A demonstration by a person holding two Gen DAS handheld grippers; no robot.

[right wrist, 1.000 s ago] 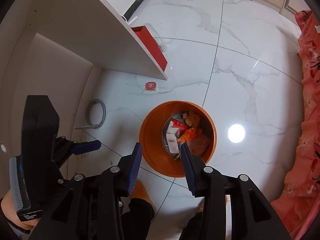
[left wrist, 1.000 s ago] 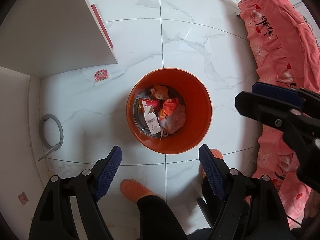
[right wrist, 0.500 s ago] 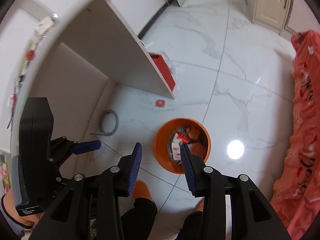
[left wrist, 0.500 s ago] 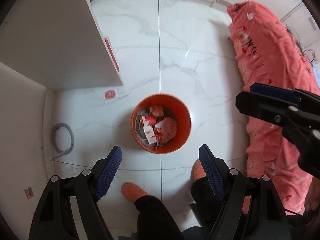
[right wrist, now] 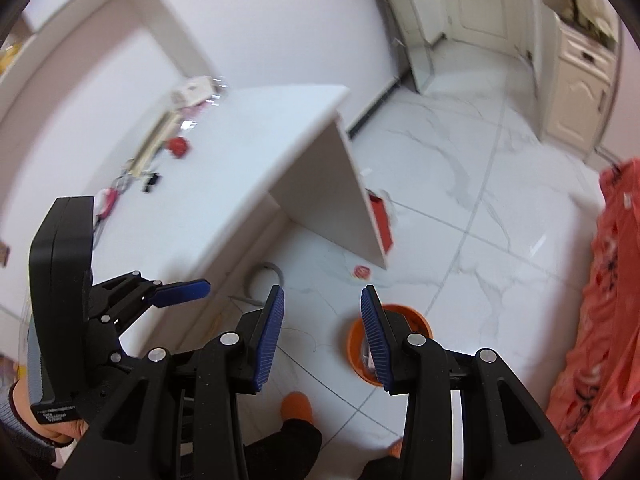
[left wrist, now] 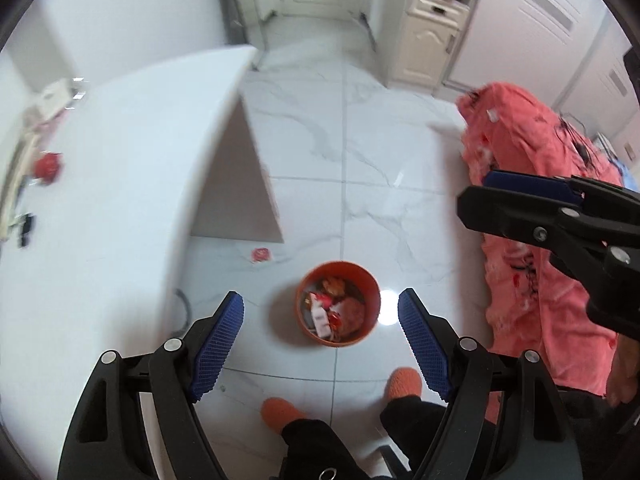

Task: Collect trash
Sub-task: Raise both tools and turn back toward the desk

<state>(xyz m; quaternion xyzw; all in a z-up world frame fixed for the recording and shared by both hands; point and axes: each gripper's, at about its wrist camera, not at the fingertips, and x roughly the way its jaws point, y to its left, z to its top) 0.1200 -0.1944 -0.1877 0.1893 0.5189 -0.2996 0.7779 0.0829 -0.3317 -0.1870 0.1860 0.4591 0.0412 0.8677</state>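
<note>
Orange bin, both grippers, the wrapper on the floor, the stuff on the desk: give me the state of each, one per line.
Orange bin: upright on the floor, partly filled with trash.
Left gripper: open, nothing between its pads.
Right gripper: open, narrower gap, nothing held.
Red wrapper: lying on the floor beside the desk panel, outside the bin.
Red object: on the white desk, too blurred to identify.

Bright daylight, floor glare, motion-blurred fisheye edges
</note>
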